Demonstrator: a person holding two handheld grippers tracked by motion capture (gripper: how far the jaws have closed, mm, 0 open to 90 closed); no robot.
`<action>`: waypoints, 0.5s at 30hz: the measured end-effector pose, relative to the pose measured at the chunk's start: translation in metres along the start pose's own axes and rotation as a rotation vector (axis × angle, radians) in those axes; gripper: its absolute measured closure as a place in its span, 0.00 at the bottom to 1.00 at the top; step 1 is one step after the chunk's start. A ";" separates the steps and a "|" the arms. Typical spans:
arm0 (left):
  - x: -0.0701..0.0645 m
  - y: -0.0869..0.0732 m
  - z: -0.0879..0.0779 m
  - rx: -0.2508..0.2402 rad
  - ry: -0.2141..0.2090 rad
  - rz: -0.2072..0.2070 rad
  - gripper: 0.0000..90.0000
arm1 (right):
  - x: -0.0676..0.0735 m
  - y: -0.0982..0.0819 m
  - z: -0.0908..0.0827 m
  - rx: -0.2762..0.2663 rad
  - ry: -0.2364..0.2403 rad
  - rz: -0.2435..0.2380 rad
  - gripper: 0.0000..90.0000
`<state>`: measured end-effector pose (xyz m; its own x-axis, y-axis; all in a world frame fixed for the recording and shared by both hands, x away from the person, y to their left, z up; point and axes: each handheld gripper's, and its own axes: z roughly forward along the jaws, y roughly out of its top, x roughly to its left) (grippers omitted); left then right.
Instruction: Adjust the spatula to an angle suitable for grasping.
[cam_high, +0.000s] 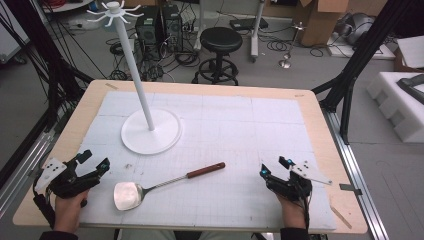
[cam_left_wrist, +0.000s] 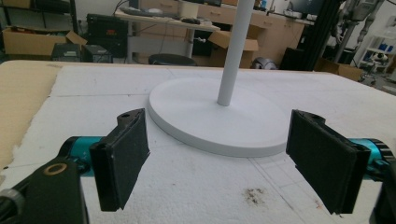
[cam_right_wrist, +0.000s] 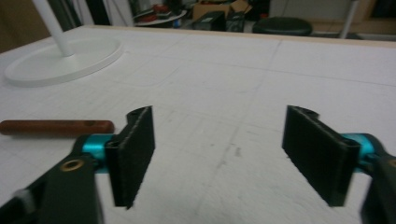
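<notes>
The right gripper (cam_high: 272, 169) stands open with nothing between its jaws, the spatula (cam_high: 160, 186) (wooden handle) lying to its left; the left gripper (cam_high: 95, 161) is open too.

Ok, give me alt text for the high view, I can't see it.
A spatula lies on the white mat between two open hand-held grippers, left and right, neither touching it. Behind it stands a white hook stand.

Your left gripper (cam_high: 91, 161) and right gripper (cam_high: 273, 166), at seven and five o'clock, are black-bodied with teal jaw mounts, flat black pads (cam_left_wrist: 122, 156), brass-ringed screws, grey three-cornered plates and trailing black cables. You wear dark sleeves.
</notes>
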<state>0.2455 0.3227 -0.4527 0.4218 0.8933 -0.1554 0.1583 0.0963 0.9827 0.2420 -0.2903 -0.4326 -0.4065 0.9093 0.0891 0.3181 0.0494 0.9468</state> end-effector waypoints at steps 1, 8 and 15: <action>0.000 0.000 -0.001 -0.002 -0.001 0.003 0.24 | -0.001 -0.002 -0.004 -0.008 -0.014 -0.003 0.22; 0.000 -0.001 -0.002 -0.021 -0.003 0.000 0.23 | -0.007 -0.007 -0.025 -0.055 -0.042 0.009 0.22; 0.000 -0.001 -0.002 -0.019 -0.004 0.000 0.23 | -0.010 -0.009 -0.035 -0.067 -0.044 0.031 0.21</action>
<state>0.2439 0.3236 -0.4533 0.4256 0.8913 -0.1563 0.1417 0.1050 0.9843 0.2133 -0.3144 -0.4316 -0.3589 0.9273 0.1062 0.2714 -0.0051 0.9624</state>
